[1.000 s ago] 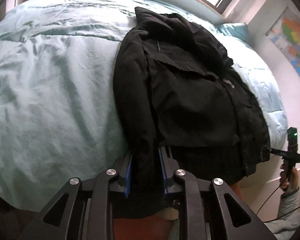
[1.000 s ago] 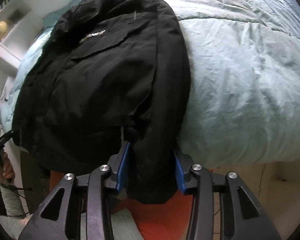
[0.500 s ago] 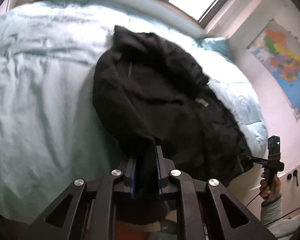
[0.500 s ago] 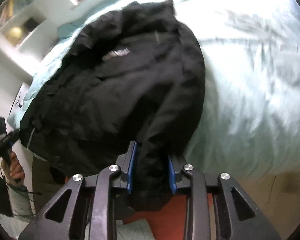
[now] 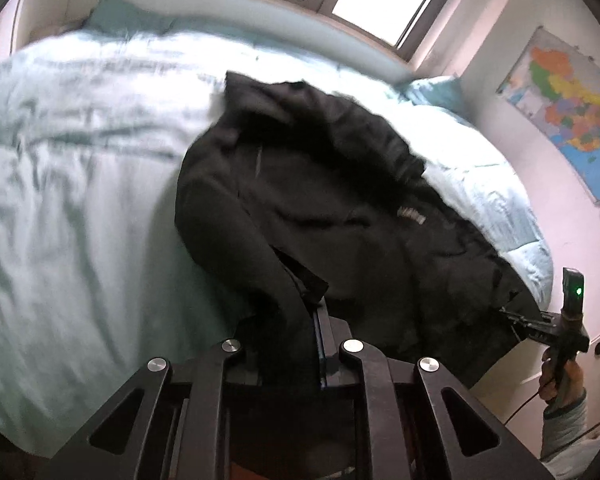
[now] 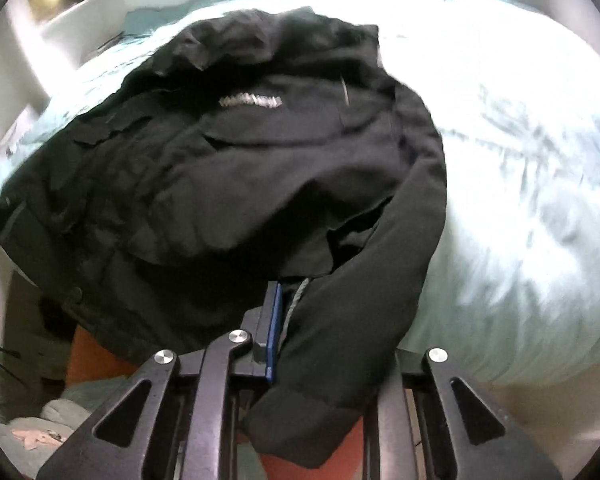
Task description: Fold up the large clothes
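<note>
Left to right: the left gripper (image 5: pixel 296 344), jaws just closing, clenches one cuff of the black jacket (image 5: pixel 324 200); the garment lies front-up across the pale bed (image 5: pixel 80 200), its hem hanging over the near edge; the right gripper (image 6: pixel 324 344), jaws likewise closing, pinches the other sleeve. Soft, bulky, probably slippery fabric; cuffs and hem offer the firmest holds.

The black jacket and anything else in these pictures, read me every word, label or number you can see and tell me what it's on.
Nothing here can be read.
Pale lettering on the chest of the black fabric jacket: a short word, too blurred to read in either view.
Colourful wall map: any labels are too small to make out.
Black handheld device with a green light: no text visible.
</note>
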### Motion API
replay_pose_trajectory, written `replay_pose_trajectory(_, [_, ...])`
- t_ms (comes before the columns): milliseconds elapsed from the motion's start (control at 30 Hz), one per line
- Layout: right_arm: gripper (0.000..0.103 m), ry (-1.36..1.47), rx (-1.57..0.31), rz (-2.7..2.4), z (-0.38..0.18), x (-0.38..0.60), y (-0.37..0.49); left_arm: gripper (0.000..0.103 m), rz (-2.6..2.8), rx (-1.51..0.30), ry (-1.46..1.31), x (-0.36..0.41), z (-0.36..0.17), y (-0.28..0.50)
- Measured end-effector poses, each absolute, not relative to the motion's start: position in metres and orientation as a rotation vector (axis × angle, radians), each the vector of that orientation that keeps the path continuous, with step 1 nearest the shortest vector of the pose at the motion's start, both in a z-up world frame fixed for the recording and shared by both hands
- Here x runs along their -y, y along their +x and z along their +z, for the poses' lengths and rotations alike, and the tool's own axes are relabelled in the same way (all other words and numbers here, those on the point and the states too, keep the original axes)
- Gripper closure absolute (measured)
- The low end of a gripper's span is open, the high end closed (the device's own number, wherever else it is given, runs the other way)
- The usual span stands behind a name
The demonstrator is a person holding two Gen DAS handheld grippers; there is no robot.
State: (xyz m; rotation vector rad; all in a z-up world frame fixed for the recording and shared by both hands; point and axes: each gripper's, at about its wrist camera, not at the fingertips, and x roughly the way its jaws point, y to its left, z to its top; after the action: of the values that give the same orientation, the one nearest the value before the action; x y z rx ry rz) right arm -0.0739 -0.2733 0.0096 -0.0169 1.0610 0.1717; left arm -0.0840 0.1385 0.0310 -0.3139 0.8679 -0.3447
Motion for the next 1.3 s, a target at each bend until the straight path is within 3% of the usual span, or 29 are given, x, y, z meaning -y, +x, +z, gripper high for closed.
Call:
replay_pose_trajectory(333, [0.081,-0.091,-0.868,0.186,0.071,0.267,-0.049,0.085,-0.414,-0.696,-0.351,-0.134,0.091,-0.037])
replay_pose_trajectory(700, [0.082,0.083,-0.801,0.325,0.096,0.314,0.062,0.085,-0.436,-0.609,-0.358,-0.122,0.111,0.072])
replay_pose_trajectory(933, [0.082,0.225,-0.936,0.334,0.126,0.344,0.139,0.085,-0.374,-0.725,-0.481,-0.134,0.127,0.142])
replay_pose_trajectory(1300, [0.082,0.305,-1.005,0.250,0.228,0.349,0.261,0.084,-0.265,-0.857,-0.637,-0.160,0.189,0.226])
